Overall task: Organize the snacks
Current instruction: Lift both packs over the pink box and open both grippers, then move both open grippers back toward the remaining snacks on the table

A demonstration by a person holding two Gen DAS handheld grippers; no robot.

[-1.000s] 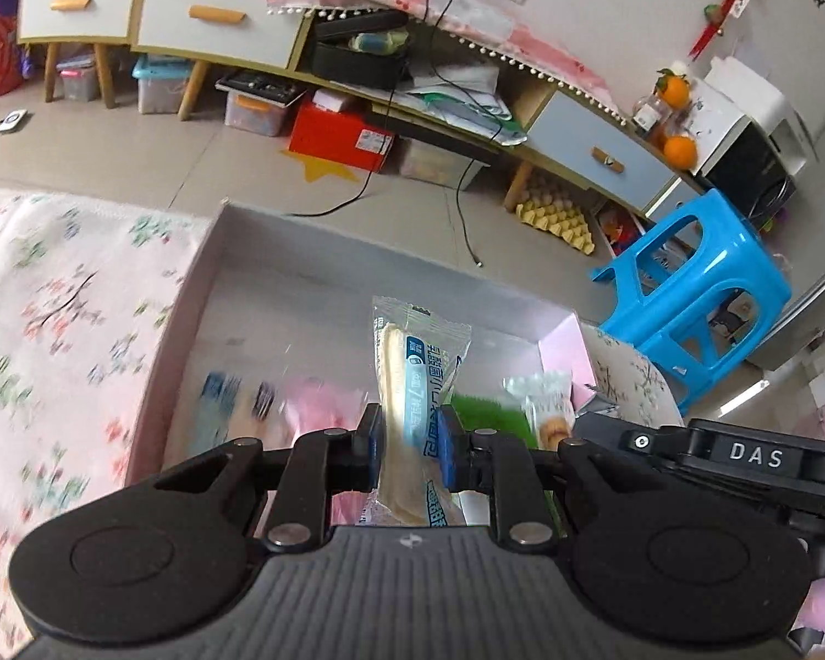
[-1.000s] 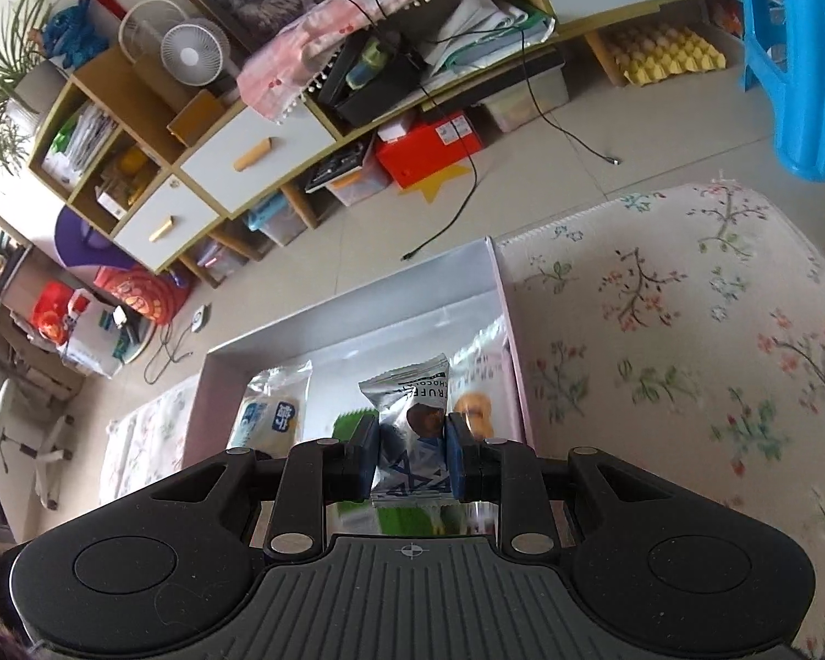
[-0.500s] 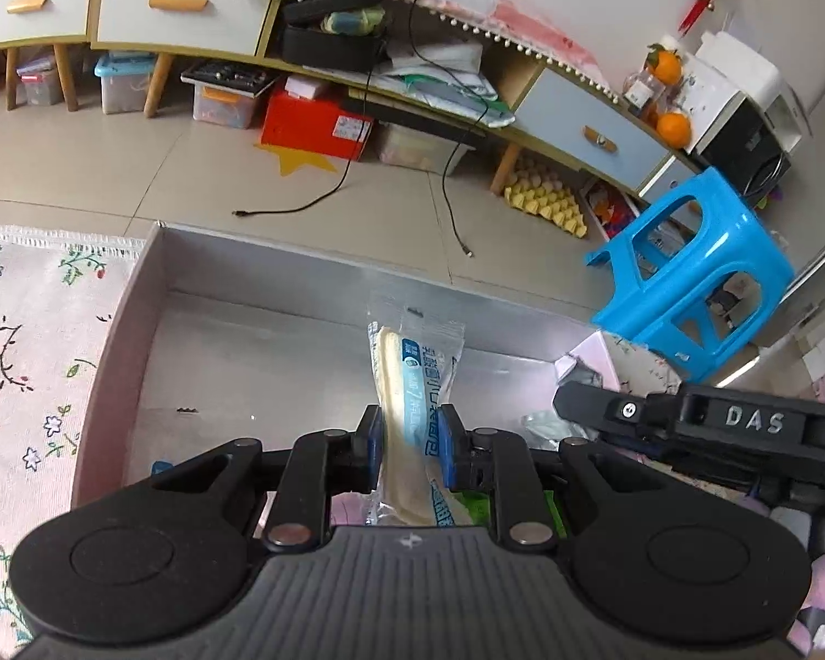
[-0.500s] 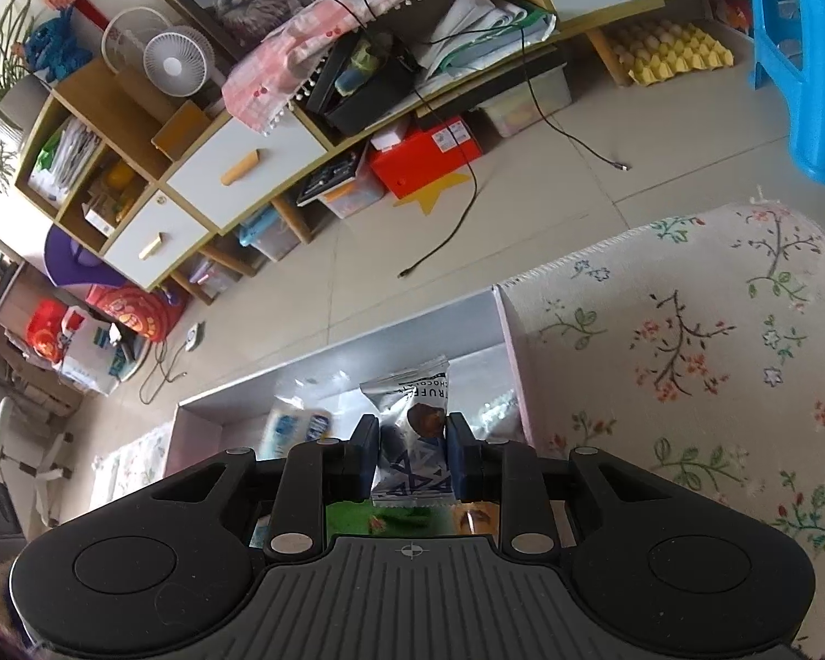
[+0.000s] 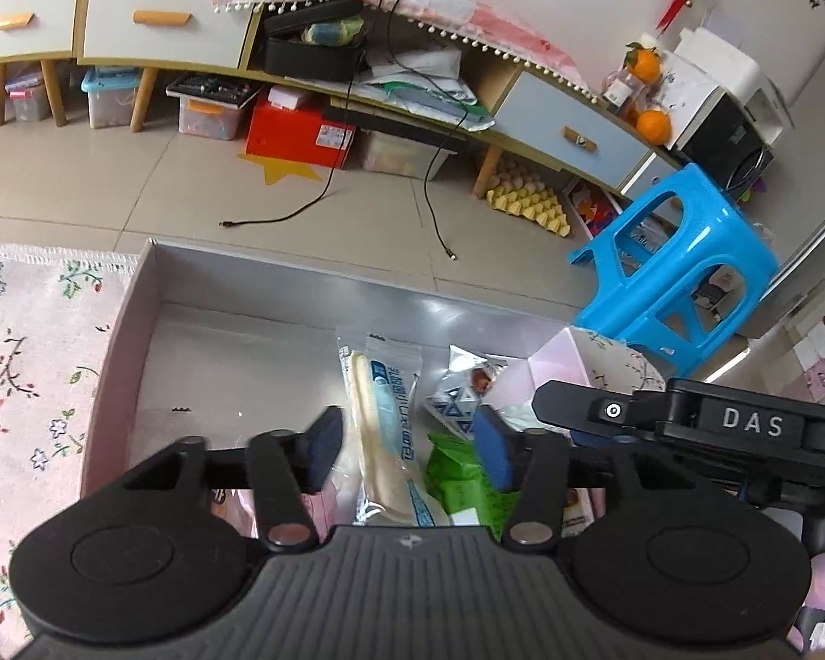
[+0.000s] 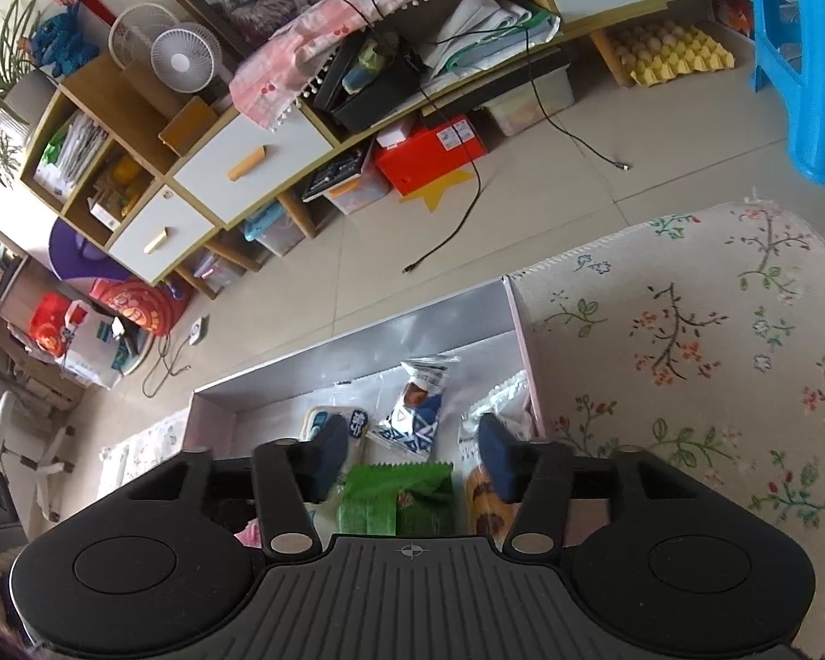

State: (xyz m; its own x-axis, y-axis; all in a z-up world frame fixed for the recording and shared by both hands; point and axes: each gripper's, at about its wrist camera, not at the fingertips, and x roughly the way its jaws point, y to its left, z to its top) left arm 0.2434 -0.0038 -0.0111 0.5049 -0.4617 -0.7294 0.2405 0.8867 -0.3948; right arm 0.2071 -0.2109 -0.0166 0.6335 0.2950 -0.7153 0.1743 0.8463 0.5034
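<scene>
Hovering over an open grey box (image 5: 280, 286) that sits on a floral cloth (image 5: 27, 363), two hand-held grippers point down into it. The left gripper (image 5: 407, 448) has its jaws opening; its blue pads stand clear on either side of a long clear-wrapped bread stick packet (image 5: 382, 434) and do not touch it. That packet lies inside the box with its long axis running from the near side toward the far wall, its sealed end pointing at the far wall. Just to the right of it in the box lies a silver and blue triangle-patterned snack packet (image 5: 459, 399), tilted, its top end angled toward the far right corner. Nearer than that packet, still in the box, is a green packet (image 5: 459, 487).

The right gripper (image 6: 412, 454) also has its jaws opening, pads apart with no packet pressed between them. In its view the silver and blue packet (image 6: 412, 412) lies beyond the pads, its long axis slanting toward the box's far wall (image 6: 357, 352). The green packet (image 6: 396, 500) lies below the gap between the pads. A biscuit packet (image 6: 487, 500) rests against the box's right wall, partly hidden by the right pad. A blue stool (image 5: 682, 280) stands on the floor beyond the box's far right corner.
</scene>
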